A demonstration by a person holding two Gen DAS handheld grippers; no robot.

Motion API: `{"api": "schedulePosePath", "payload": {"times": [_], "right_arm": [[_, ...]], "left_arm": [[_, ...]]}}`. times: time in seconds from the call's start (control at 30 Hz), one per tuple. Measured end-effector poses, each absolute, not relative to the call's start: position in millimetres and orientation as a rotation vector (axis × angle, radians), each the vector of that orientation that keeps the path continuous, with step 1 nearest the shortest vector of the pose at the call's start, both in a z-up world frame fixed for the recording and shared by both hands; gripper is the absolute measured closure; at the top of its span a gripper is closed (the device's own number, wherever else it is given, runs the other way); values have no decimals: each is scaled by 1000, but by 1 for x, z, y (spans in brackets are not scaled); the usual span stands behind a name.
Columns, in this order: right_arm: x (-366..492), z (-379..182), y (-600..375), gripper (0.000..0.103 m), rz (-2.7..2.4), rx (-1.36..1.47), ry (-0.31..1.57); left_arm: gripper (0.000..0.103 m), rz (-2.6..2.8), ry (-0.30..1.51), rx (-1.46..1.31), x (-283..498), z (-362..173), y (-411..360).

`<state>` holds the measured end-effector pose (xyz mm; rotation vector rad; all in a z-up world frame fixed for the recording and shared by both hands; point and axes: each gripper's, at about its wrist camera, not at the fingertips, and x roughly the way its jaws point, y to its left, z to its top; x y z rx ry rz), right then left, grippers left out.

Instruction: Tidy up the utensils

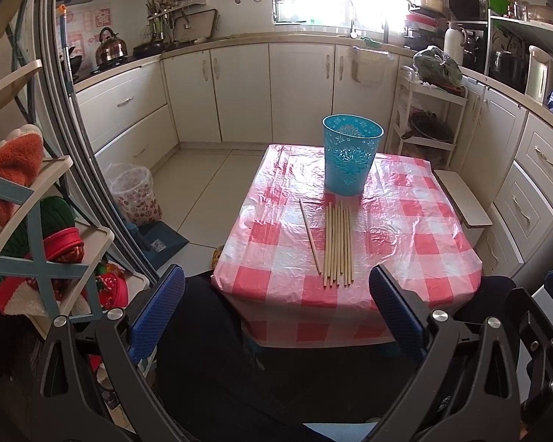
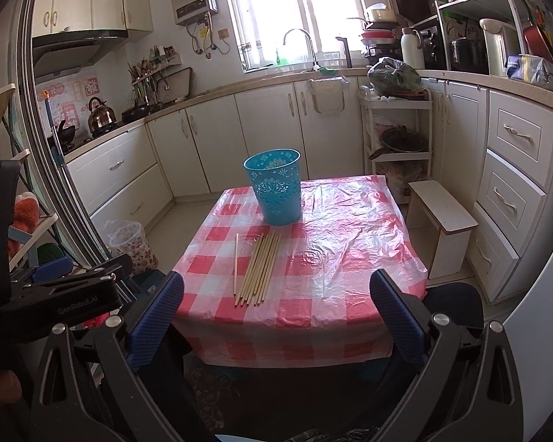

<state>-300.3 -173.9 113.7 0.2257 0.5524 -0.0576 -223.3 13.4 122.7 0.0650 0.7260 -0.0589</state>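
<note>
Several wooden chopsticks (image 1: 337, 245) lie side by side on a small table with a red-and-white checked cloth (image 1: 405, 228), one chopstick (image 1: 309, 235) a little apart to their left. A blue perforated plastic cup (image 1: 351, 154) stands upright behind them. The chopsticks (image 2: 260, 269), the cup (image 2: 275, 186) and the table (image 2: 350, 258) also show in the right wrist view. My left gripper (image 1: 276, 309) is open and empty, held back from the table's near edge. My right gripper (image 2: 276, 313) is open and empty, also short of the near edge, with the left gripper's body (image 2: 55, 294) to its left.
A small white stool (image 2: 442, 217) stands right of the table. A lined waste bin (image 1: 136, 191) and a blue dustpan (image 1: 158, 239) sit on the floor to the left. A shelf rack with cloths (image 1: 29, 221) is at far left. Kitchen cabinets (image 1: 239, 92) run behind.
</note>
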Motion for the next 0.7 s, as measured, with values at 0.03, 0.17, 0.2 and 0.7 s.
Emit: {"api": "schedulePosePath", "payload": {"times": [0.03, 0.17, 0.2, 0.7], "right_arm": [[-300, 114, -174, 6, -58, 226, 553], [-300, 114, -173, 6, -58, 227, 552], [-300, 114, -174, 6, -57, 226, 553], [-302, 114, -173, 6, -55, 228, 540]], "left_arm": [[6, -58, 725, 65, -223, 123, 13], [6, -56, 722, 62, -224, 122, 14], [6, -55, 722, 62, -224, 122, 14], [6, -57, 709, 59, -227, 126, 12]]}}
